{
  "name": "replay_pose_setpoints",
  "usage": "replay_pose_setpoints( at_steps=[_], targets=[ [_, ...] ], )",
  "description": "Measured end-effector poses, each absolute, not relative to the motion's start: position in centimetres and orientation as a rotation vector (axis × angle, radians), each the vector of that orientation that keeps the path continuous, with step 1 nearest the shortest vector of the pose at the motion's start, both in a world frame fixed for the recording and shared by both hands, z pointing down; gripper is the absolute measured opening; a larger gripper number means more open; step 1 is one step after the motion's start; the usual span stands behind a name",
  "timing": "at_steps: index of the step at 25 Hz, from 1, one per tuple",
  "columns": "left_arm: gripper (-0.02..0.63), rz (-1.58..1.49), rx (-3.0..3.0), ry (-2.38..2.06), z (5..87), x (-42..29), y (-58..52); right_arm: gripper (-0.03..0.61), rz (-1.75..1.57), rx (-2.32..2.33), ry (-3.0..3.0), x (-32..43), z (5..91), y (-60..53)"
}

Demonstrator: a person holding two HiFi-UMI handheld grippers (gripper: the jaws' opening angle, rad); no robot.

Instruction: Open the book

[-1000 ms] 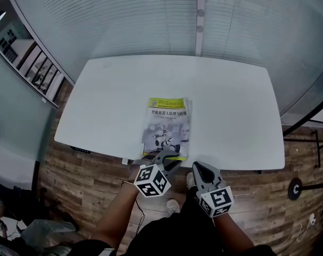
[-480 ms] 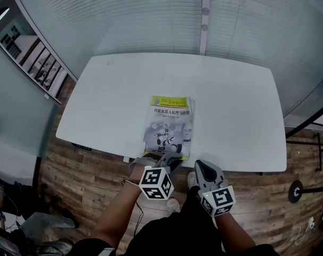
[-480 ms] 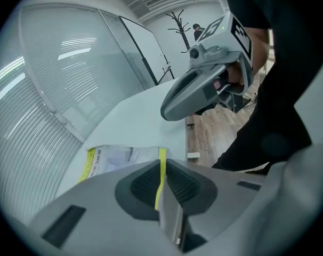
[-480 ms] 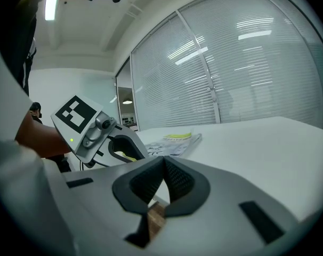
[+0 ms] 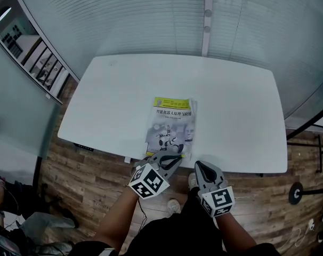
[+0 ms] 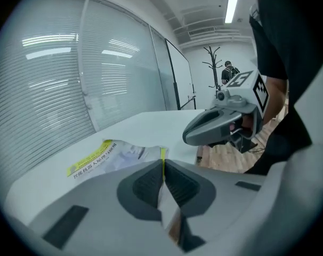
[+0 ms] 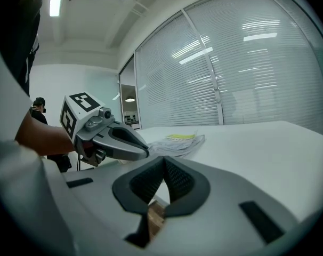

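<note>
A paperback book (image 5: 172, 126) with a yellow-green band across its top lies closed on the white table (image 5: 119, 89), near the front edge. My left gripper (image 5: 172, 158) is at the book's near edge. Its jaws have just been closing and now pinch the cover's thin yellow-edged corner (image 6: 162, 154) between the pads; the cover (image 6: 105, 156) bows up slightly. My right gripper (image 5: 200, 167) hangs just off the table's front edge, to the right of the left one, shut with nothing between its pads (image 7: 164, 169). It touches nothing.
The table's front edge (image 5: 231, 167) runs just beyond both grippers, with wood floor below. A wall of window blinds (image 5: 151, 20) stands behind the table. Shelves (image 5: 39, 63) line the far left. A coat stand (image 6: 212, 63) and a person (image 6: 229, 71) are in the distance.
The left gripper's jaws closed on the book's near edge, and its marker cube rolled and rose a little. The right gripper stayed where it was.
</note>
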State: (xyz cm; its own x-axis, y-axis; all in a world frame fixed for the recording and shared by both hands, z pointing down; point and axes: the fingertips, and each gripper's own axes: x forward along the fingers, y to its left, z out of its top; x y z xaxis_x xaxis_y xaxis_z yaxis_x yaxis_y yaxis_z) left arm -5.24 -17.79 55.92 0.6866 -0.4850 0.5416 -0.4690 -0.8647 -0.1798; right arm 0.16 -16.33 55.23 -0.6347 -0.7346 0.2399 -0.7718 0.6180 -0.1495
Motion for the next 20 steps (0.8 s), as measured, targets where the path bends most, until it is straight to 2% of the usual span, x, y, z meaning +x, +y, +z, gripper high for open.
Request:
replay_pose_setpoints(
  at_steps=[20],
  targets=[
    [0.021, -0.298, -3.109, 1.197, 50.4, -10.0, -19.7, 0.006, 0.059, 1.207, -2.684, -3.6, 51.6, -17.3]
  ],
)
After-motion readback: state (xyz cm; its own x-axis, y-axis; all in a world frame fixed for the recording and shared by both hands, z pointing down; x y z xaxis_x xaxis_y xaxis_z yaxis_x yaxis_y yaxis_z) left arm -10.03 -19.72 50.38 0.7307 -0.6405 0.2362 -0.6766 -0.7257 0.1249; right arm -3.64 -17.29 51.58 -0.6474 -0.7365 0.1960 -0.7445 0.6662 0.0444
